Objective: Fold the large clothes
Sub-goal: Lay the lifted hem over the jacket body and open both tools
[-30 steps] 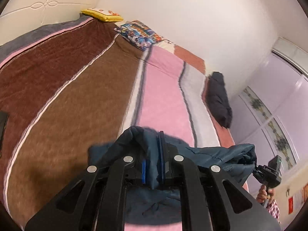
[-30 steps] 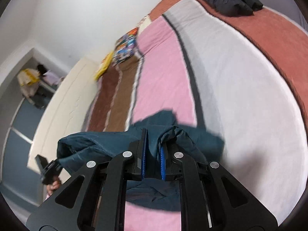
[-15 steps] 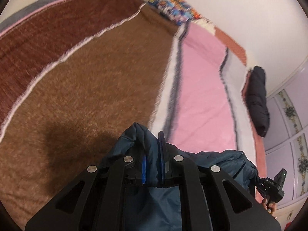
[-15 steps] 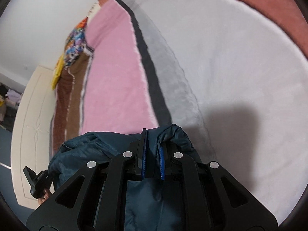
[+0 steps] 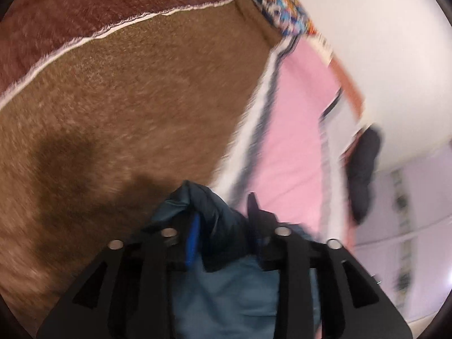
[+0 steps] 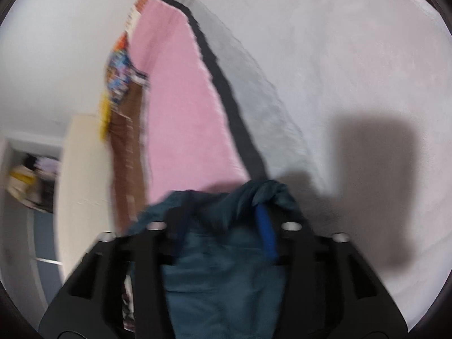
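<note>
A dark teal padded garment [image 5: 226, 282] lies low over the striped bed blanket. In the left wrist view my left gripper [image 5: 223, 226] has its jaws spread apart, with a bunched fold of the garment still lying between them. In the right wrist view my right gripper [image 6: 223, 223] also has its jaws spread wide, and the teal garment [image 6: 226, 268] lies loose between the fingers, a knot of cloth near the blue pad [image 6: 267, 234]. Both views are motion-blurred.
The bed blanket has brown [image 5: 127, 107], pink [image 5: 293, 130] and grey-white [image 6: 325, 70] stripes. A black garment [image 5: 364, 169] lies at the bed's far edge. Colourful pillows [image 5: 282, 5] sit at the head. A cream headboard [image 6: 82, 186] and cluttered shelf [image 6: 31, 180] stand at left.
Both grippers have dropped closer to the blanket and their jaws have opened from a tight pinch on the teal garment. The garment has sunk down onto the bed.
</note>
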`<action>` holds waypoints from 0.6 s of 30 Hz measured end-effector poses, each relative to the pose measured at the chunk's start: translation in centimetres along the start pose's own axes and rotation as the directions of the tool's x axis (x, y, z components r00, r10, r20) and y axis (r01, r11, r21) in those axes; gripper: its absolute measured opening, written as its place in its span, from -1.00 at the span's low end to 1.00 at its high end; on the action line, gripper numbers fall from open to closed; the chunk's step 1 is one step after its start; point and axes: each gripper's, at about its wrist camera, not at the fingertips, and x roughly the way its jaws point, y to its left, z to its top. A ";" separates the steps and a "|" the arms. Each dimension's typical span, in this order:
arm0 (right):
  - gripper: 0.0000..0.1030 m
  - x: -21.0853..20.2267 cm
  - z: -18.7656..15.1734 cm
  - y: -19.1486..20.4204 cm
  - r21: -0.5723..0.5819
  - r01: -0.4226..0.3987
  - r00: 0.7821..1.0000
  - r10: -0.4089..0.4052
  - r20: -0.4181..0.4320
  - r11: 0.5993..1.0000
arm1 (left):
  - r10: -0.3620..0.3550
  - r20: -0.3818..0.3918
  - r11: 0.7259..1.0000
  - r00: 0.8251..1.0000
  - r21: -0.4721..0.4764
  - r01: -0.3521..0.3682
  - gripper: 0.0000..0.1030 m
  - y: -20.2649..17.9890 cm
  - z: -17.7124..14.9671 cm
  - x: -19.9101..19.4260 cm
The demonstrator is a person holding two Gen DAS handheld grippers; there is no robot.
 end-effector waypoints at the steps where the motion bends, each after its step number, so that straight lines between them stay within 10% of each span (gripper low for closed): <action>1: 0.32 -1.1 0.1 0.4 -0.005 0.002 0.999 -0.002 0.046 1.000 | -0.024 0.005 0.999 1.000 -0.021 0.024 -0.13 -0.2 0.0 -0.5; 7: 0.32 -4.2 -2.1 3.3 -0.114 0.072 0.987 -0.054 0.153 0.991 | 0.071 0.188 0.983 0.980 0.154 -0.101 -0.04 -3.5 -1.9 -3.4; 10: -0.10 -2.8 -5.0 5.5 -0.268 0.184 0.979 -0.151 0.138 0.946 | 0.133 0.236 0.928 0.963 0.312 -0.205 -0.19 -5.2 -3.0 -3.3; 15: -0.46 2.1 -8.0 5.6 -0.369 0.330 0.943 -0.323 0.084 0.869 | 0.281 0.091 0.843 0.955 0.453 -0.291 -0.71 -4.8 -5.4 1.4; 18: -0.49 4.8 -8.6 4.2 -0.373 0.406 0.907 -0.417 0.056 0.834 | 0.396 0.013 0.807 0.918 0.472 -0.355 -0.71 -2.5 -6.8 4.3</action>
